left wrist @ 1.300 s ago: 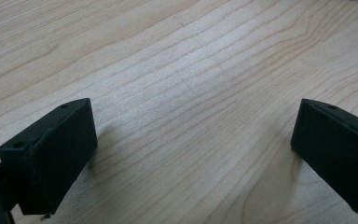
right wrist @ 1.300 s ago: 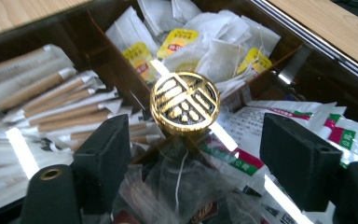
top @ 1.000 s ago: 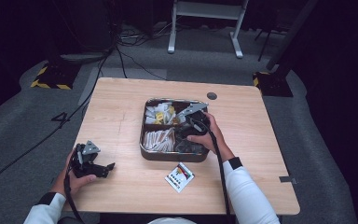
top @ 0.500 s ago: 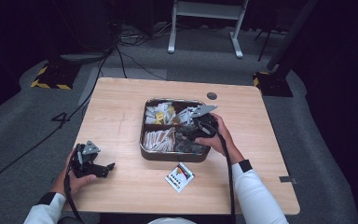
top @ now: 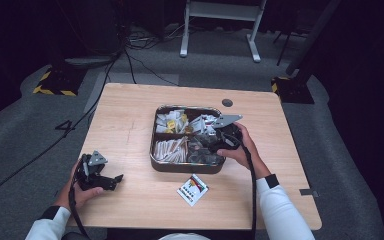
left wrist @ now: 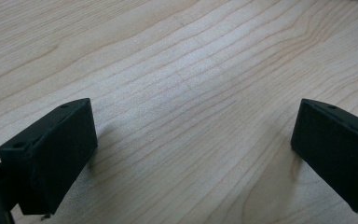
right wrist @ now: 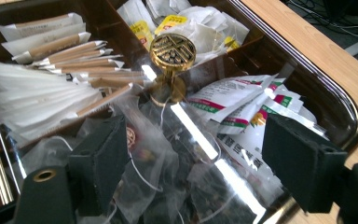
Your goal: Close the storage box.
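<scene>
Right gripper view: right claw (right wrist: 186, 154) wide open and empty over clear tea bags (right wrist: 168, 140) in divided tray (top: 156, 165), seemingly mid-reach, needing descent and closing; left claw (left wrist: 191, 154) open, empty on table (top: 130, 115).

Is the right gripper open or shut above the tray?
Open: the right gripper has its fingers wide apart over the clear sachets in the tray, gripping nothing.

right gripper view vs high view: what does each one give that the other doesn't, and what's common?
Right gripper view alone: the gold knob at the tray's centre, print on the sachets, clear tea bags between its open jaws. High view alone: the left gripper resting on the table, the loose packet. Both: the divided tray, its paper sticks.
</scene>
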`<action>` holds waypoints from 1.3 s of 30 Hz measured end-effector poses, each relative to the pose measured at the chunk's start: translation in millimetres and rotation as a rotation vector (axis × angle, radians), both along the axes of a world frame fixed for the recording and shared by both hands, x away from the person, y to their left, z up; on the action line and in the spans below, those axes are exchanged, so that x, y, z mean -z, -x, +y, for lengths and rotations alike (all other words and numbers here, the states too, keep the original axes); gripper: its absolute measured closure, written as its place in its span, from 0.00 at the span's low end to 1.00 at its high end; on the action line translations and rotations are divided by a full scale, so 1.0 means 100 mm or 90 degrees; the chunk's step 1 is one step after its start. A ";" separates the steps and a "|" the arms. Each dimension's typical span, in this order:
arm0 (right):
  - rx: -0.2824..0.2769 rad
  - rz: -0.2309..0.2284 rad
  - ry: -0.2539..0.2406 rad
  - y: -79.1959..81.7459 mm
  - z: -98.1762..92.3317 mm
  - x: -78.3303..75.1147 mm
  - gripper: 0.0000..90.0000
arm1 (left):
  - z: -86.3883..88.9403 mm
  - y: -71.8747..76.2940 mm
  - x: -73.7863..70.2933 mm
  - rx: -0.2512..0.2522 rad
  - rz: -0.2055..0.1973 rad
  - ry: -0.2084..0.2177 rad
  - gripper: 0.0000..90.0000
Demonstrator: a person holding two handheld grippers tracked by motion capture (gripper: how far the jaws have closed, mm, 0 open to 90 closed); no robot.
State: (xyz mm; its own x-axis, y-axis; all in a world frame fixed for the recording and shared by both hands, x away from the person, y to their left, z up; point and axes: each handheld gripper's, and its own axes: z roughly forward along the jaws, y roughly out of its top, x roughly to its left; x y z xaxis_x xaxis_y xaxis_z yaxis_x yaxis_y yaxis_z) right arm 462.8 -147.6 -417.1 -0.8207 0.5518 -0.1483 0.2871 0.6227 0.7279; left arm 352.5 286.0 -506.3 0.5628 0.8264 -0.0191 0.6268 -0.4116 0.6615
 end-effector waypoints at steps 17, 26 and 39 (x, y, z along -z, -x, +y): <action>-0.001 -0.016 0.036 0.17 -0.19 -0.01 0.26 | 0.00 0.00 0.00 0.000 0.000 0.000 0.01; 0.005 -0.036 0.047 0.28 -0.32 -0.02 0.26 | 0.00 0.00 0.00 0.000 0.000 0.000 0.01; 0.018 -0.039 0.051 0.41 -0.54 -0.02 0.26 | 0.00 0.00 0.00 0.000 0.000 0.000 0.01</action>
State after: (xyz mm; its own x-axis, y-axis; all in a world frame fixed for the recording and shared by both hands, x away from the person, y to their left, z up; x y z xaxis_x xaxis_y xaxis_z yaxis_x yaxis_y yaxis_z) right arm 421.7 -201.6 -415.2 -0.7929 0.5592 -0.2418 0.2623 0.6716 0.6929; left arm 352.5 286.0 -506.2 0.5626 0.8265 -0.0194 0.6272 -0.4114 0.6613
